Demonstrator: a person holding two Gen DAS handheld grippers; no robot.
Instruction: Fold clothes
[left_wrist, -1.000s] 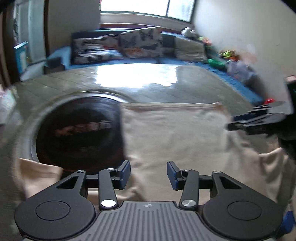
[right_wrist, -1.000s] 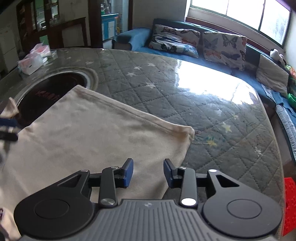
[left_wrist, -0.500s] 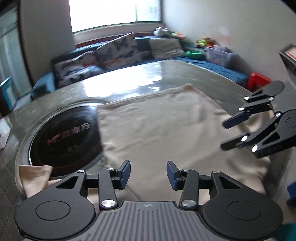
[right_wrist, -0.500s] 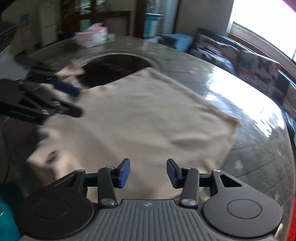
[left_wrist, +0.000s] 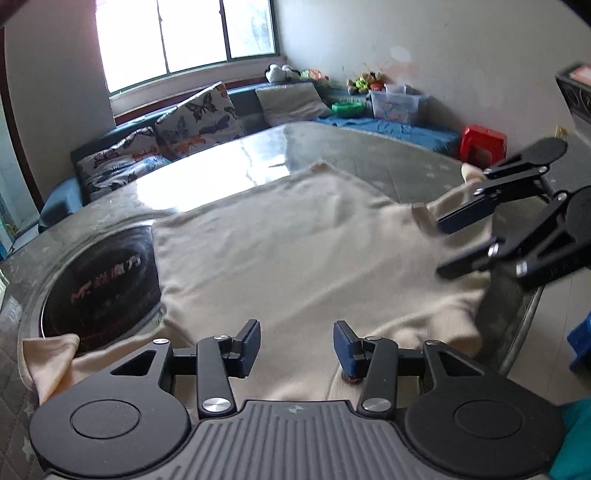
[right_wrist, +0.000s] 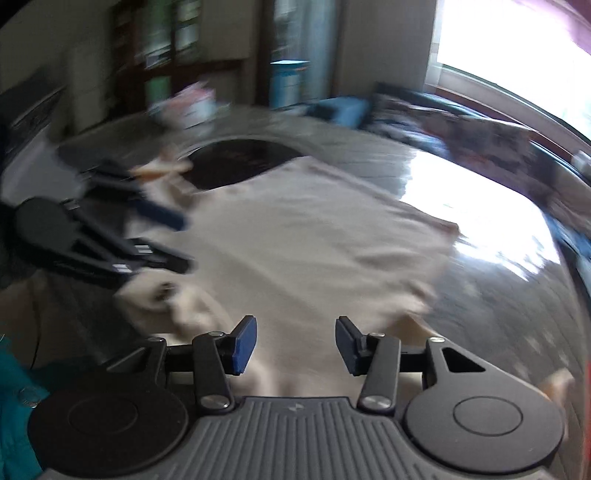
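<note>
A cream garment (left_wrist: 295, 251) lies spread on the round worktop (left_wrist: 351, 147), one edge over the dark inset hob (left_wrist: 99, 288). The left tongs (left_wrist: 295, 345) and right tongs (right_wrist: 295, 341) both stand apart and empty over the near hem. Compared with a second earlier, the two have swung inward to face each other across the cloth, and the right view is now motion-blurred. This likely marks positioning over the sleeves (left_wrist: 436, 210) before the first fold; no grasp is made yet.
</note>
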